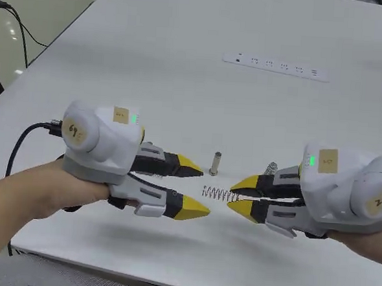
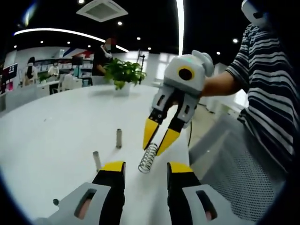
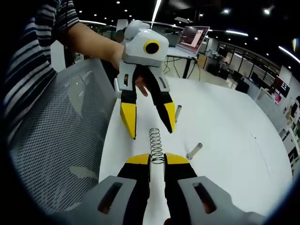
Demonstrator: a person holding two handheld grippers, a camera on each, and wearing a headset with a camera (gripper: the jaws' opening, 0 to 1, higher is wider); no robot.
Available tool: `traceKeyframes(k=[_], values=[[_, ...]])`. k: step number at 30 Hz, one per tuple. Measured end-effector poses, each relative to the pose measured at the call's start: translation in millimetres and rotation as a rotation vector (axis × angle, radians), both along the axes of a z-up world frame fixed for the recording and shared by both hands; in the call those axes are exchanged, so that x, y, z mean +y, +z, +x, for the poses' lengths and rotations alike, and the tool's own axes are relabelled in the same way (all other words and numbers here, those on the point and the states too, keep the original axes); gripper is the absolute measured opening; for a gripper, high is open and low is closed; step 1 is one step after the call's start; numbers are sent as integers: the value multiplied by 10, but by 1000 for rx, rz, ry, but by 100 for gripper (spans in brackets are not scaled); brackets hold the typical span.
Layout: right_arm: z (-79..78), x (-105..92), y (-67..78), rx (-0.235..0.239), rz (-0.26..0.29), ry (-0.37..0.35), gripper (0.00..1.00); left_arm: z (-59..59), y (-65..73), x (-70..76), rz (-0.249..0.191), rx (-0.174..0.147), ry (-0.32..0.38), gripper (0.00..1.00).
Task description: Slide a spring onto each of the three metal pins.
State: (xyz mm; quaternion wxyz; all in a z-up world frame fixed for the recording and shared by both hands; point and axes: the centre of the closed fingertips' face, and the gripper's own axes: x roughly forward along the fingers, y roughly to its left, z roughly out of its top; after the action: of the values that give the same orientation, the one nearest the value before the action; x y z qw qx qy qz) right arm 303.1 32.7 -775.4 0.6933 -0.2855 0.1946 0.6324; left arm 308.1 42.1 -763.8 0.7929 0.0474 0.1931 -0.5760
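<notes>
Beside pin [image 1: 215, 162]: right gripper [image 1: 230, 196] pinches spring [image 1: 215, 194], left gripper [image 1: 205, 190] agape.

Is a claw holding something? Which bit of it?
Yes. The right gripper pinches the spring by one end. The left gripper is open and holds nothing.

1. Grippers: two, the left gripper [image 1: 205, 190] and the right gripper [image 1: 230, 196].
2. Springs: one spring [image 1: 218, 194] that is plain to see.
3. Metal pins: two in the left gripper view, a nearer pin [image 2: 97, 161] and a farther pin [image 2: 119, 138]. The right gripper view also shows two.
4. In the head view one pin is sharp. A small grey thing [image 1: 272, 167] is probably the second pin, but it is too blurred to be sure.
5. Power strips: one power strip [image 1: 273, 65].
6. Potted plants: one potted plant [image 2: 123, 72].
7. Laptops: one laptop [image 3: 192, 37].
8. Mesh chairs: one mesh chair [image 3: 61, 122].
</notes>
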Motion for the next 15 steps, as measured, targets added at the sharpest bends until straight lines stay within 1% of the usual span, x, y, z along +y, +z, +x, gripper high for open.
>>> traceKeyframes(k=[2,4,6,7,8,10,13,15], values=[[-6,-4,25,2,7,2,7,9,1,-31,-3,-2,-5,25],[6,-6,41,-6,12,-2,7,11,-22,-59,-4,7,-11,23],[15,-13,49,-12,11,-4,7,14,-27,-63,-1,-1,-14,23],[16,-15,51,-12,11,-5,7,17,-22,-65,-3,-2,-14,21],[15,-18,54,-7,12,-7,7,21,-1,-75,-15,-3,-13,18],[9,-18,58,-8,13,-3,7,22,12,-78,-19,-5,-16,14],[8,-15,67,-5,19,-1,7,8,16,-79,-17,-8,-25,6],[13,-19,70,-4,21,-1,7,9,13,-74,-12,-14,-29,5]])
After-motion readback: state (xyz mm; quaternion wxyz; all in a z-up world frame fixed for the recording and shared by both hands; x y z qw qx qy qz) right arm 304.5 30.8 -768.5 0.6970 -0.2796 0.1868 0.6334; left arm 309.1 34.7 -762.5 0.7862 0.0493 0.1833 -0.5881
